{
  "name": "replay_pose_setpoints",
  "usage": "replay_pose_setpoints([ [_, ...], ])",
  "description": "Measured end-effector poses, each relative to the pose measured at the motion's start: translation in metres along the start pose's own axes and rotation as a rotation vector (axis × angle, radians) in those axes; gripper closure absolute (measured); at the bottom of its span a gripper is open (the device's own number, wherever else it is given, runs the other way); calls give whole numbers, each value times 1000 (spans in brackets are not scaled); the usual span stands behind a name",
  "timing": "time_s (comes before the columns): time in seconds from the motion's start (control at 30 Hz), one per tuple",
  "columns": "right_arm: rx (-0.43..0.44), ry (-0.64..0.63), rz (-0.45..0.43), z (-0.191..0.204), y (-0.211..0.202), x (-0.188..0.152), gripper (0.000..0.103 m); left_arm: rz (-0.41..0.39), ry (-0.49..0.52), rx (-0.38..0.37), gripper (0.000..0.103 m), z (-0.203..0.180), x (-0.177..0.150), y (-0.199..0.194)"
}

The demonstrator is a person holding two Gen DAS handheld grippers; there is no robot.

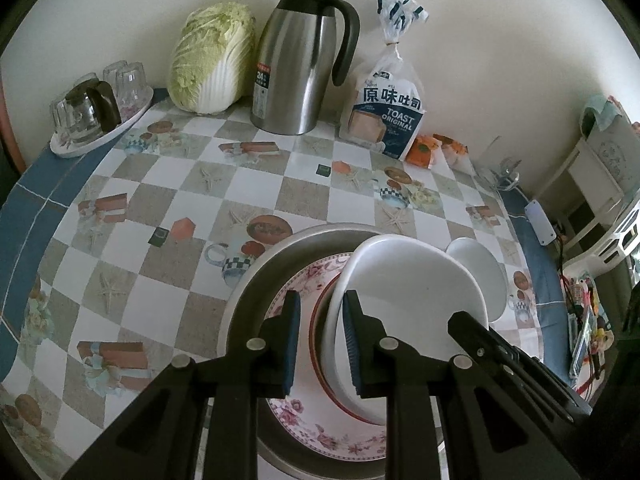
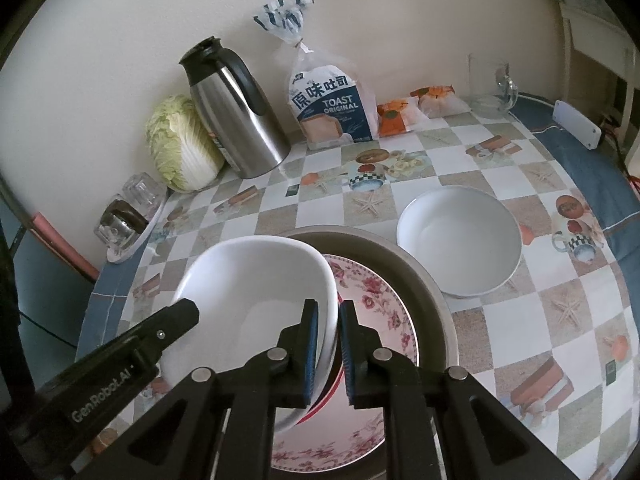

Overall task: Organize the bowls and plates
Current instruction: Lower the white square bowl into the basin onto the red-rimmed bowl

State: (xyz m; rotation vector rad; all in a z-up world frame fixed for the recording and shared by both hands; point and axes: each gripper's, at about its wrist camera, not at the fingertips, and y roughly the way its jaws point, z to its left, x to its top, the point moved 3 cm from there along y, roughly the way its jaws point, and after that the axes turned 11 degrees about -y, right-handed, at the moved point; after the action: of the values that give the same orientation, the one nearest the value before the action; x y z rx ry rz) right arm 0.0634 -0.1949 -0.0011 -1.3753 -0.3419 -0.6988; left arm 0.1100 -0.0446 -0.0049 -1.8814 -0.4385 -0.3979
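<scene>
A white bowl [image 1: 412, 280] tilts over a floral plate [image 1: 304, 284] that lies in a metal basin [image 1: 256, 280]. My left gripper [image 1: 322, 344] straddles the bowl's near rim, with the jaws apart and a gap to the left pad. My right gripper [image 2: 329, 354] is shut on the same white bowl [image 2: 256, 280], pinching its right rim above the floral plate [image 2: 380, 300] and the basin [image 2: 424, 280]. The left gripper's body also shows in the right wrist view [image 2: 120, 356]. A second white bowl [image 2: 460, 240] sits on the table to the right, also in the left wrist view [image 1: 480, 268].
At the back wall stand a cabbage [image 1: 212, 60], a steel thermos jug [image 1: 300, 60], a toast bag [image 1: 384, 108], orange snack packets [image 1: 424, 150] and a glass mug [image 2: 496, 88]. A tray of glasses [image 1: 96, 112] is at the back left. The table has a checkered cloth [image 1: 160, 208].
</scene>
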Motion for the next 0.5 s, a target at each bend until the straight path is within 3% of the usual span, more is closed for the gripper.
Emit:
replay_pose_setpoints([
  [0.5, 2, 5, -9, -2, -4, 3, 90, 31, -14, -3, 80, 3, -2, 11],
])
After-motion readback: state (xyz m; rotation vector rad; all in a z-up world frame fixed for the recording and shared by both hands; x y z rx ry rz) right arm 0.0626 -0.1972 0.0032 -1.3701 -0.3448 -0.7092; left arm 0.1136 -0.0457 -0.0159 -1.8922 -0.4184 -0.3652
